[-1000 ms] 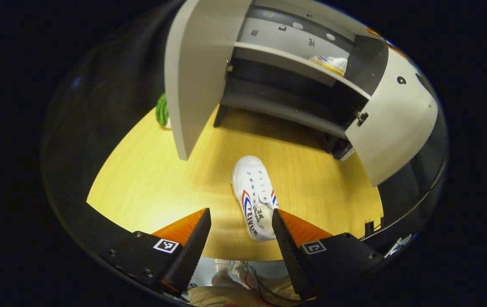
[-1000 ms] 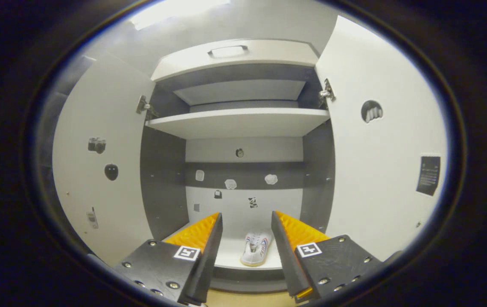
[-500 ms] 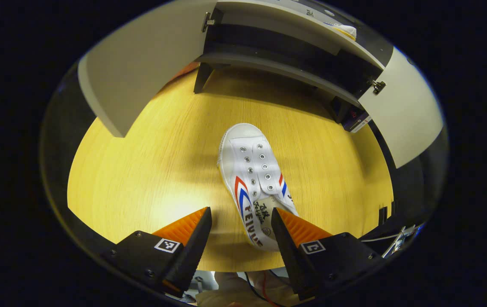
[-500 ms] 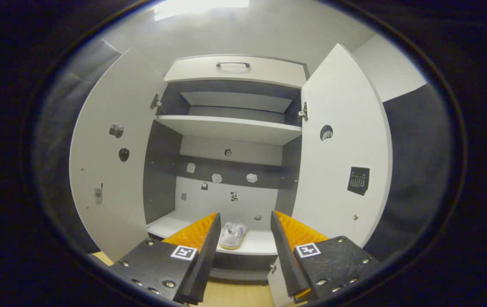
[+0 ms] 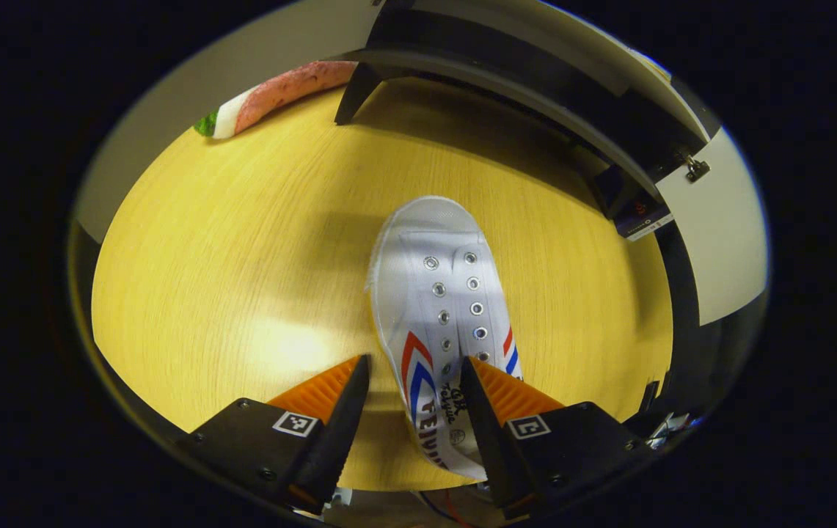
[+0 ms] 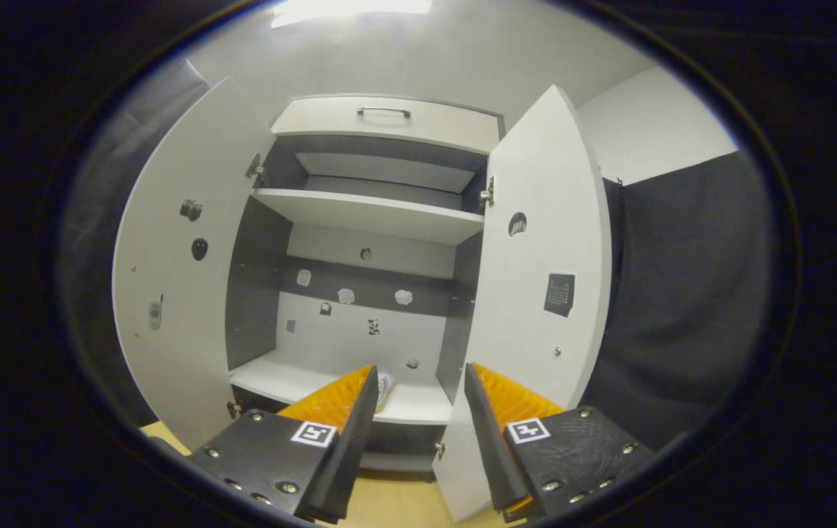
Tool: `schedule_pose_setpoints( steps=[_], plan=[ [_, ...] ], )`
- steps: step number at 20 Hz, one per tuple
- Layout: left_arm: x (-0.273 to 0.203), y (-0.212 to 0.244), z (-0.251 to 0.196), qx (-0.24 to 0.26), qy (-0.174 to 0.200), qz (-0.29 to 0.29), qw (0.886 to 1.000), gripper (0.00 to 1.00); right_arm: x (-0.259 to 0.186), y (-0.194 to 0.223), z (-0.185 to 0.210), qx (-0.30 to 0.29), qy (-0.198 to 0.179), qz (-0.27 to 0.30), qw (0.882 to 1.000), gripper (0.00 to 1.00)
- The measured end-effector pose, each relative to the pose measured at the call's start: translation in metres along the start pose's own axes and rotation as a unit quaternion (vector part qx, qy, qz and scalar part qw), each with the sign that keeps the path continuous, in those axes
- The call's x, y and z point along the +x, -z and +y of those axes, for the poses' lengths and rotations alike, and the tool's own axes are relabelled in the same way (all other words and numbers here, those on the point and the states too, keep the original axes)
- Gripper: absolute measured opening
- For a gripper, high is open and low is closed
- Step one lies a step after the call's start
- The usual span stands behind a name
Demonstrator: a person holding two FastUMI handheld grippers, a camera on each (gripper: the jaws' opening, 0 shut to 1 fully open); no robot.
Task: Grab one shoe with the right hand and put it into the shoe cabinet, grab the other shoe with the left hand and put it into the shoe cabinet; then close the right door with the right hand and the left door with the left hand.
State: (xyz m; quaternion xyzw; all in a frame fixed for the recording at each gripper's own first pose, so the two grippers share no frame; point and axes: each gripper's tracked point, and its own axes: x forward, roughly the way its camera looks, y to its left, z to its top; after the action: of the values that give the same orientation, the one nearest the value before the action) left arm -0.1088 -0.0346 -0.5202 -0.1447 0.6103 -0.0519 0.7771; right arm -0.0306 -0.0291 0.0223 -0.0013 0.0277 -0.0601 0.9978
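A white shoe (image 5: 439,308) with red and blue stripes lies on the wooden table (image 5: 242,257), toe toward the cabinet (image 5: 535,81). My left gripper (image 5: 412,367) is open and low over it, with the heel end between the fingers; whether they touch it I cannot tell. In the right gripper view the cabinet (image 6: 367,213) stands with both doors open. A second white shoe (image 6: 384,384) sits on its lower shelf, mostly hidden behind one finger. My right gripper (image 6: 418,378) is open and holds nothing, a little back from the cabinet, near the right door (image 6: 535,293).
A watermelon slice (image 5: 279,92) lies on the table by the left door (image 6: 176,271). A small dark box (image 5: 642,216) sits at the cabinet's foot. A drawer with a handle (image 6: 385,117) tops the cabinet. Small stickers dot the back wall and doors.
My left gripper has come down and forward over the shoe, so the heel now lies between its fingers. My right gripper has drawn back from the cabinet and swung toward the right door.
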Motion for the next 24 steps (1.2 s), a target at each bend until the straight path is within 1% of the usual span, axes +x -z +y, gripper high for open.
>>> schedule_pose_setpoints(
  steps=[1, 2, 3, 5, 6, 7, 9, 10, 11, 12, 13, 14, 16, 19, 20, 21, 22, 24],
  plan=[
    [0.001, 0.0, 0.0, 0.001, -0.002, 0.002, 1.0, 0.78, -0.001, 0.003, -0.004, 0.0, 0.005, 0.005, 1.0, 0.7],
    [0.003, -0.003, -0.002, 0.007, 0.0, 0.0, 1.0, 0.83, -0.002, 0.005, -0.007, 0.0, 0.01, 0.008, 1.0, 0.7],
    [0.003, -0.002, -0.003, 0.011, 0.003, 0.005, 1.0, 0.75, -0.003, 0.007, -0.011, 0.002, 0.016, 0.01, 1.0, 0.7],
    [0.002, -0.003, -0.003, 0.008, 0.0, 0.005, 1.0, 0.65, -0.006, 0.008, -0.016, 0.007, 0.025, 0.011, 1.0, 0.7],
    [0.003, -0.003, -0.004, -0.001, 0.003, 0.006, 1.0, 0.63, -0.006, 0.009, -0.018, 0.01, 0.029, 0.011, 0.999, 0.7],
    [0.003, -0.003, -0.004, -0.013, 0.008, 0.008, 1.0, 0.62, -0.008, 0.01, -0.02, 0.012, 0.032, 0.012, 0.999, 0.7],
    [0.003, -0.003, -0.004, -0.042, 0.015, 0.012, 0.999, 0.55, -0.009, 0.013, -0.023, 0.014, 0.037, 0.016, 0.999, 0.7],
    [0.003, -0.002, -0.003, -0.051, 0.016, 0.016, 0.998, 0.5, -0.009, 0.015, -0.024, 0.015, 0.039, 0.018, 0.999, 0.7],
    [0.003, -0.003, -0.001, -0.059, 0.016, 0.017, 0.998, 0.51, -0.011, 0.016, -0.026, 0.016, 0.04, 0.02, 0.999, 0.7],
    [-0.001, -0.003, 0.002, -0.061, 0.015, 0.019, 0.998, 0.39, -0.011, 0.017, -0.026, 0.017, 0.041, 0.021, 0.999, 0.7],
    [-0.001, -0.003, 0.002, -0.058, 0.016, 0.018, 0.998, 0.35, -0.012, 0.017, -0.027, 0.019, 0.043, 0.021, 0.999, 0.7],
    [-0.002, -0.006, 0.002, -0.055, 0.017, 0.014, 0.998, 0.29, -0.012, 0.017, -0.027, 0.02, 0.043, 0.022, 0.999, 0.7],
    [-0.002, -0.007, 0.004, -0.051, 0.025, 0.01, 0.998, 0.22, -0.014, 0.019, -0.03, 0.02, 0.047, 0.023, 0.998, 0.7],
    [-0.003, -0.011, 0.006, -0.051, 0.033, 0.005, 0.998, 0.14, -0.016, 0.02, -0.033, 0.021, 0.049, 0.026, 0.998, 0.7],
    [-0.005, -0.014, 0.008, -0.05, 0.034, 0.004, 0.998, 0.09, -0.018, 0.021, -0.034, 0.021, 0.05, 0.028, 0.998, 0.7],
    [-0.008, -0.018, 0.008, -0.044, 0.034, 0.005, 0.998, 0.09, -0.018, 0.022, -0.036, 0.02, 0.052, 0.029, 0.998, 0.7],
    [-0.009, -0.02, 0.006, -0.034, 0.035, 0.006, 0.999, 0.04, -0.019, 0.024, -0.038, 0.019, 0.054, 0.031, 0.998, 0.7],
    [-0.008, -0.022, 0.005, -0.01, 0.036, 0.005, 0.999, 0.04, -0.023, 0.024, -0.042, 0.017, 0.058, 0.032, 0.998, 0.7]
  ],
)
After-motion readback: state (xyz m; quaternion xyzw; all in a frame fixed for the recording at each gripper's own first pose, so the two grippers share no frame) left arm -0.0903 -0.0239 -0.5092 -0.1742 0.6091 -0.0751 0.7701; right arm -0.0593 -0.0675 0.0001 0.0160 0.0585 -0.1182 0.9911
